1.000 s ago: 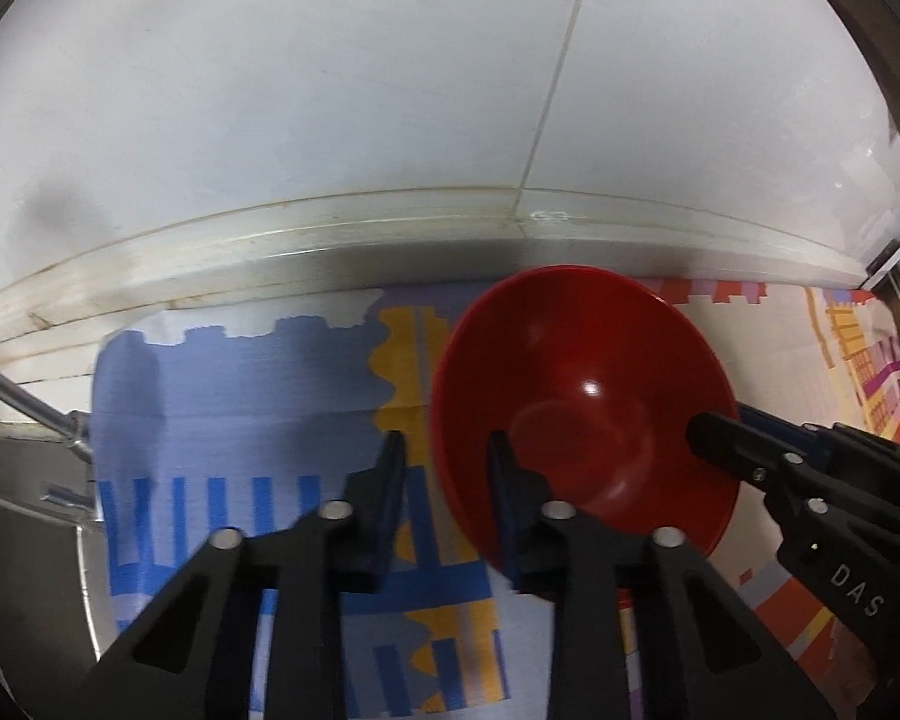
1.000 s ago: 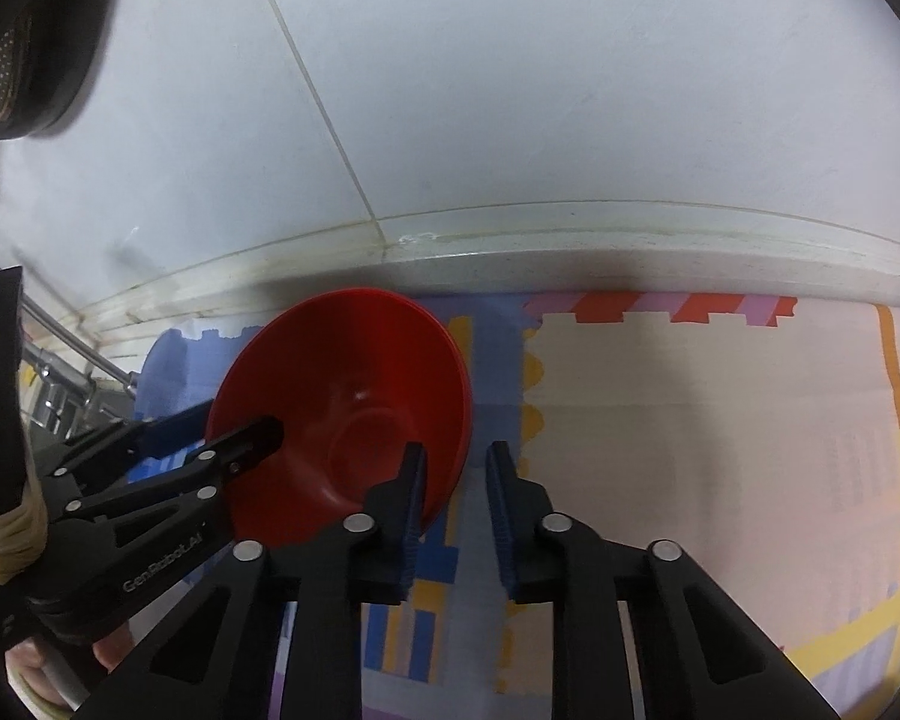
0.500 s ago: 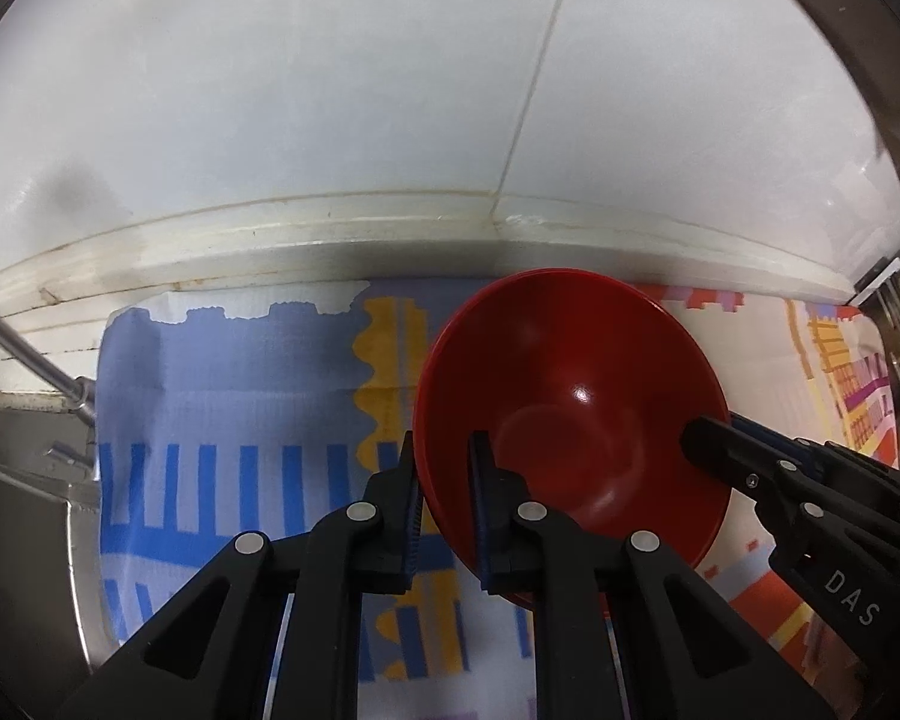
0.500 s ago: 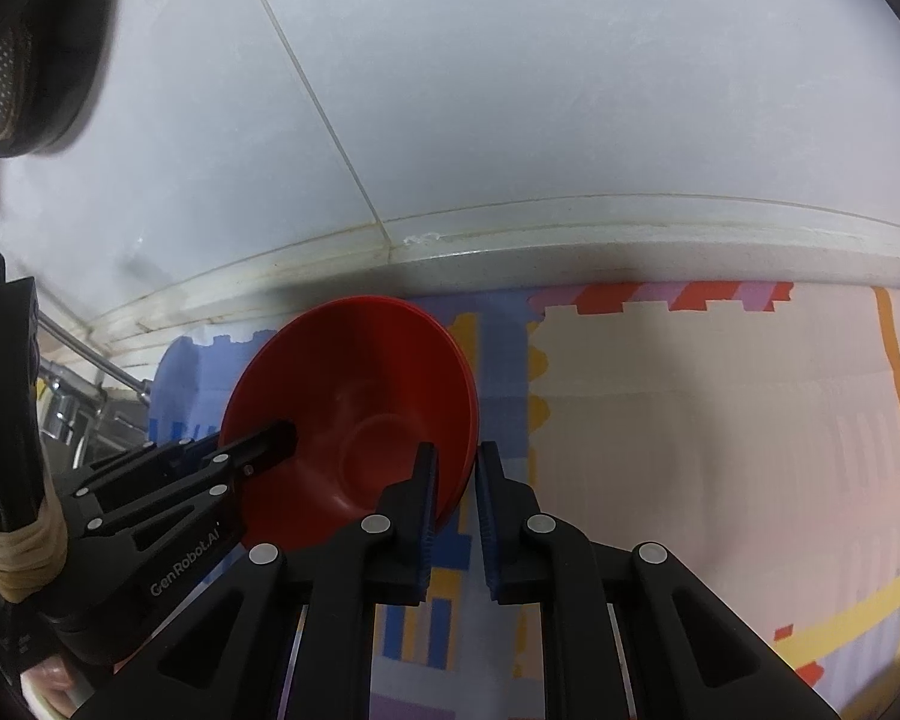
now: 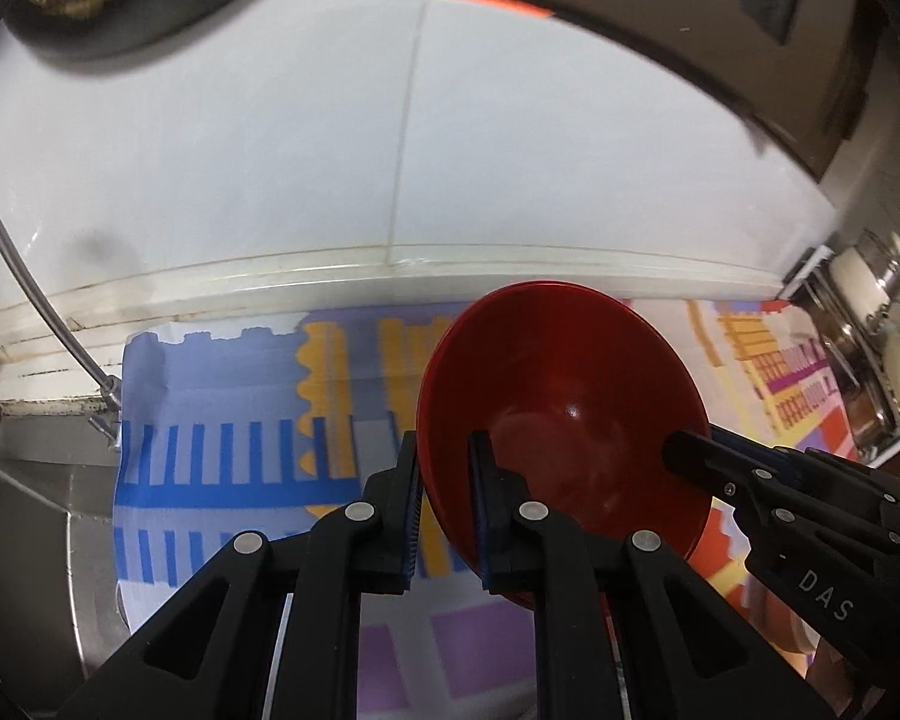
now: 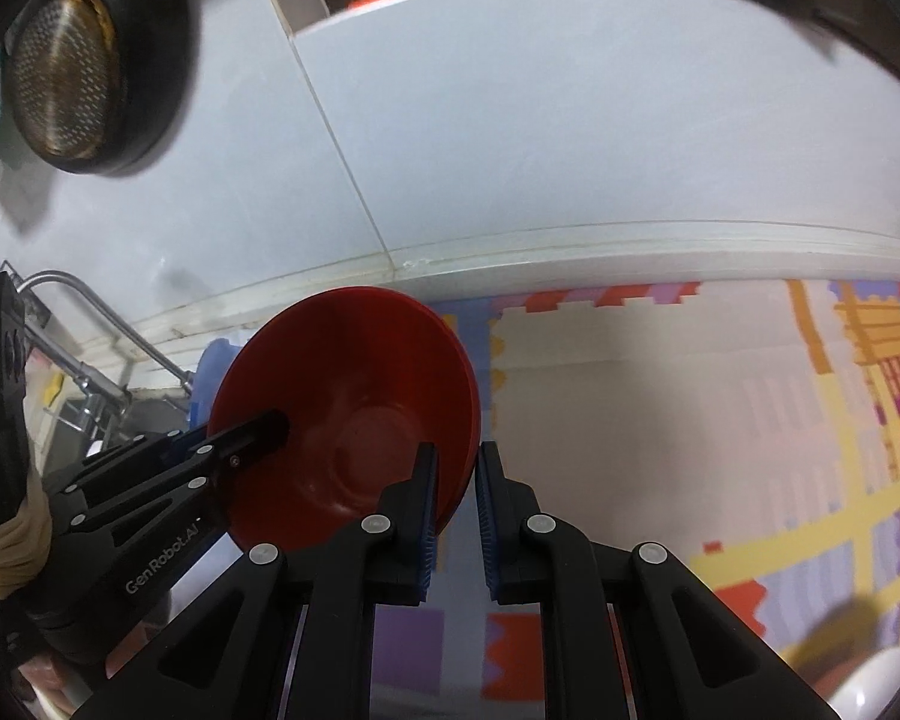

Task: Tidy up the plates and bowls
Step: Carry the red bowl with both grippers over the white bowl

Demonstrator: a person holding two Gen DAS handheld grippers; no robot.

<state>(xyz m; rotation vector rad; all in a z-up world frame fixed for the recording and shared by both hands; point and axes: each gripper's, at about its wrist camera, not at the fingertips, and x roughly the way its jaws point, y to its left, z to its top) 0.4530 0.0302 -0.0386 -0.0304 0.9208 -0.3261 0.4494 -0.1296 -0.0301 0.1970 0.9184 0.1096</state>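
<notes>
A red bowl [image 5: 561,414] is held between the two grippers above the worktop [image 6: 660,420], which is covered by a patterned mat [image 5: 240,420] of blue, yellow, purple and orange blocks. The bowl is tilted, with its open side turned toward the cameras.

The left gripper [image 5: 444,510] has its fingers clamped on the bowl's left rim, one finger outside the wall and the other inside. The right gripper [image 6: 453,507] grips the opposite rim the same way, with its left finger inside the bowl and its right finger outside. In each wrist view the other gripper's fingers reach into the bowl from the side.

Behind the bowl, a white tiled wall [image 5: 270,150] rises from the far edge of the worktop. A metal tap [image 6: 90,312] and part of a sink [image 5: 30,510] sit to the left. A round black strainer [image 6: 84,60] hangs high on the wall at the left, and metal kitchenware [image 5: 870,330] stands at the far right.
</notes>
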